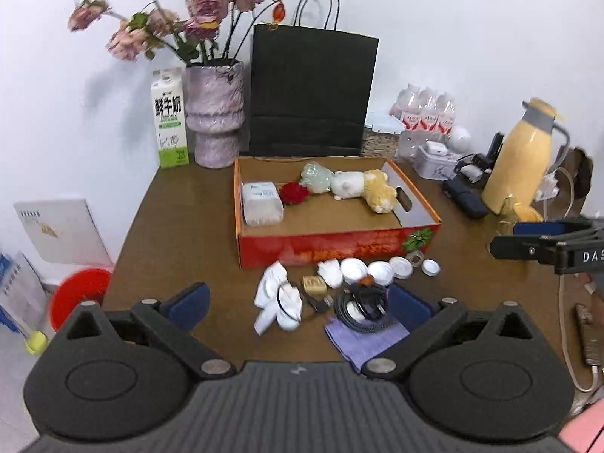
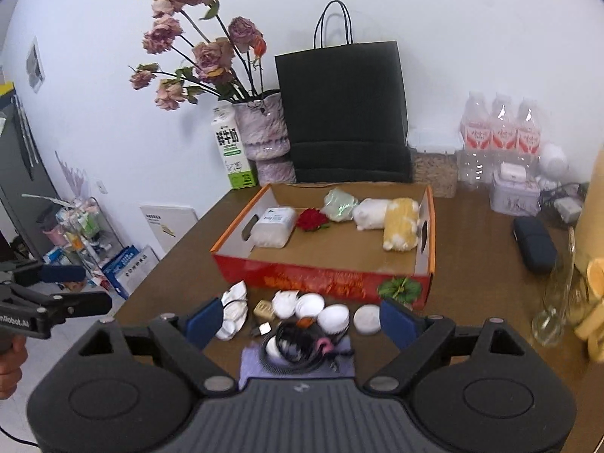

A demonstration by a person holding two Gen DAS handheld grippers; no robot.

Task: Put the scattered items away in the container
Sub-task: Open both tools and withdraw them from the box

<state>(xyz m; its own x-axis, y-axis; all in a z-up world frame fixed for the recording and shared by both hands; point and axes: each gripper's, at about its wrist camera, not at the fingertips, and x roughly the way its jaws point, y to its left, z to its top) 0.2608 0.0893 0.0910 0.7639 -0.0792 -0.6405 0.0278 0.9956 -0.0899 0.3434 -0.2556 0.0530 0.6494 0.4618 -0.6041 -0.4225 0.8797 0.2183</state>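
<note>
An open red cardboard box (image 1: 339,247) (image 2: 321,277) sits mid-table. It holds a tissue pack (image 1: 261,203), a red rose (image 1: 293,192) and plush toys (image 1: 349,185). In front of it lie scattered items: white crumpled cloth (image 1: 277,298) (image 2: 234,311), a small wooden block (image 1: 314,284), white round lids (image 1: 355,268) (image 2: 332,317), a coiled black cable (image 1: 360,307) (image 2: 298,345) and a purple cloth (image 1: 364,339) (image 2: 251,364). My left gripper (image 1: 300,302) is open and empty above these items. My right gripper (image 2: 302,321) is open and empty above them too.
A black paper bag (image 1: 311,94), a vase of dried roses (image 1: 215,113) and a milk carton (image 1: 169,120) stand behind the box. A yellow thermos (image 1: 523,158), water bottles (image 2: 502,128), a tin (image 2: 515,192) and a dark case (image 2: 534,243) crowd the right side.
</note>
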